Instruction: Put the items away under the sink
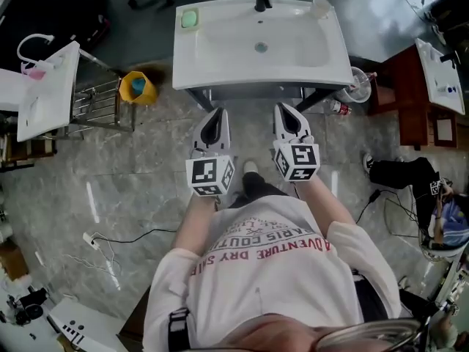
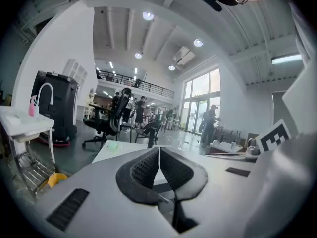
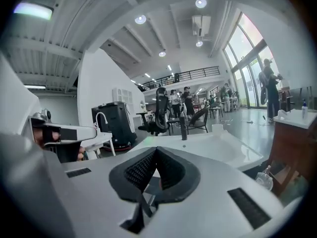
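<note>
Head view: white left gripper (image 1: 215, 119) and white right gripper (image 1: 288, 116) side by side at centre, fingers (image 2: 141, 170) clenched on nothing. Likely pre-grasp: spread fingers first, then reach toward clear plastic bottle (image 1: 337, 107) and clear plastic cup (image 1: 358, 84) on floor at 1 o'clock, just beside white basin sink (image 1: 220, 72).

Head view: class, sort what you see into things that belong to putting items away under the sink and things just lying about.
Probably the job:
sink; green soap; small white object on its rim; left gripper and right gripper, both shut, empty.

Lying about:
yellow bucket; clear cup; bottle; wire rack.
</note>
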{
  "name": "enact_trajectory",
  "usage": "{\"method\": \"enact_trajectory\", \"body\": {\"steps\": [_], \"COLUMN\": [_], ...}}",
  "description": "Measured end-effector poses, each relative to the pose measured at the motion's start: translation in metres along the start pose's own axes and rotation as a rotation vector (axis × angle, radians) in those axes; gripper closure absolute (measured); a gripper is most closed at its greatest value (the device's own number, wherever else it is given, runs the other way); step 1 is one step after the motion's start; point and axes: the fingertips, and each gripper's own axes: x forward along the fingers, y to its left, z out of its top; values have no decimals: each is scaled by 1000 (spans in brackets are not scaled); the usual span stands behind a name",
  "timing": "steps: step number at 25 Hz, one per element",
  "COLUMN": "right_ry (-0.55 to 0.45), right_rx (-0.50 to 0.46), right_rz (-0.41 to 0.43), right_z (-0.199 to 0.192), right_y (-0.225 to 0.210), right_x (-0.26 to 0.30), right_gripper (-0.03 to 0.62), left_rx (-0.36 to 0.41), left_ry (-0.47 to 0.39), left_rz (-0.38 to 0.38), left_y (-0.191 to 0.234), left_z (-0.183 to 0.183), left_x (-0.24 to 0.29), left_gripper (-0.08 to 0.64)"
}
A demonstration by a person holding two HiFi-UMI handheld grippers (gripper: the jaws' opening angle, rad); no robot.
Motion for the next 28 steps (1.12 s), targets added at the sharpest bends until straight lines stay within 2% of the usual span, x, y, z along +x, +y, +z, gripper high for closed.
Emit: {"method": "enact_trajectory", "body": {"steps": [5, 13, 17, 28], "right_ry": [-90, -145, -163, -164], "right_rx": [-4, -47, -76, -80], "right_rz": [4, 1, 19, 28], "right_z": [58, 98, 110, 113], "right_y": [8, 9, 13, 5], "right_x": [-21, -28, -28, -26], "right_gripper": [568, 568, 568, 568], "left_rx": [54, 117, 111, 130], "left_ry": [-62, -145, -162, -167], "left_rz": [-22, -7, 1, -57], "left_y": [-20, -19, -16, -36], "left_z": [49, 97, 106, 105], "left_x": [-15, -22, -21, 0], "left_gripper": [532, 532, 532, 532]}}
